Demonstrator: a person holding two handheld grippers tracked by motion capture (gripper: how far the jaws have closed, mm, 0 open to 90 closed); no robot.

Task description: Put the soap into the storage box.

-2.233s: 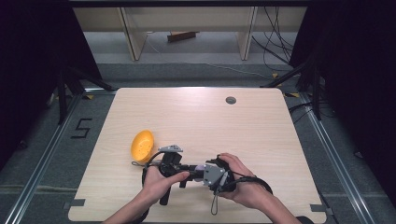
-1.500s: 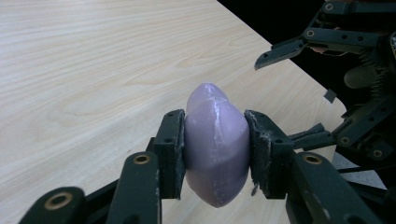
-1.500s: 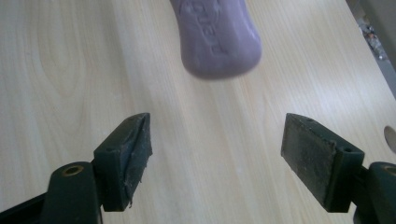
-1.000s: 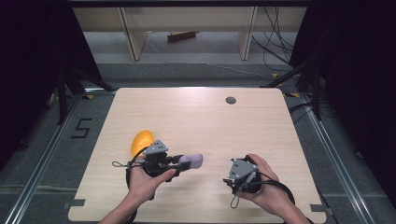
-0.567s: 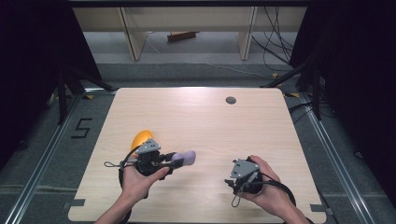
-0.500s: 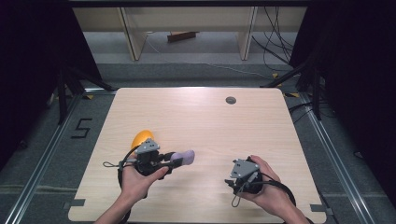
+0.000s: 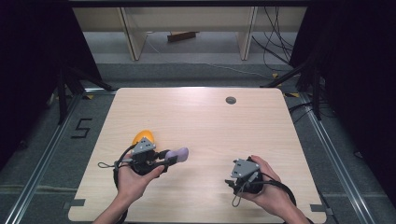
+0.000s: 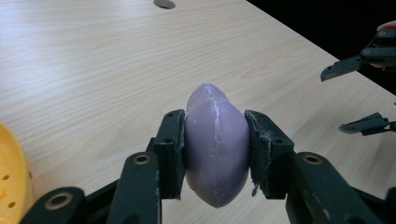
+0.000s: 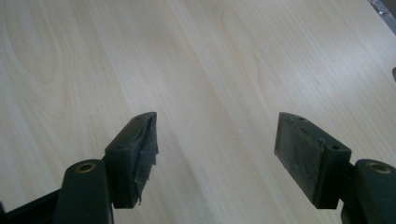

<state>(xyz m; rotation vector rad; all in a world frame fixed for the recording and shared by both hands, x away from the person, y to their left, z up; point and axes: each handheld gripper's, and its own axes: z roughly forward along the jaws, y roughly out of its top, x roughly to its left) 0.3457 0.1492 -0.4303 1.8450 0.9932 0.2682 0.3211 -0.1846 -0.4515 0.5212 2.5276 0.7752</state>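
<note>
A soft, pale purple lump [image 8: 215, 149] is pinched between the pads of my left gripper [image 8: 212, 135], a little above the wooden table [image 7: 201, 121]. In the high view that left gripper [image 7: 173, 157] sits at the front left and points right, with the purple lump [image 7: 180, 153] sticking out of its tips. A yellow perforated bowl [image 7: 142, 137] lies just behind it on the table. My right gripper [image 7: 229, 179] rests at the front right with its jaws wide apart. The jaws of my right gripper [image 9: 215, 140] have just opened a little, with nothing but bare wood between them.
A round grommet hole [image 7: 230, 100] sits near the table's far edge. The yellow bowl's rim [image 8: 11, 182] edges into the left gripper view. The right gripper [image 8: 348, 98] also appears at the far right of that view. Dark floor and cables surround the table.
The two grippers, which met at the front centre, have parted. The right one let go and drew back to the right. The left one carried the purple lump leftward toward the yellow bowl.
</note>
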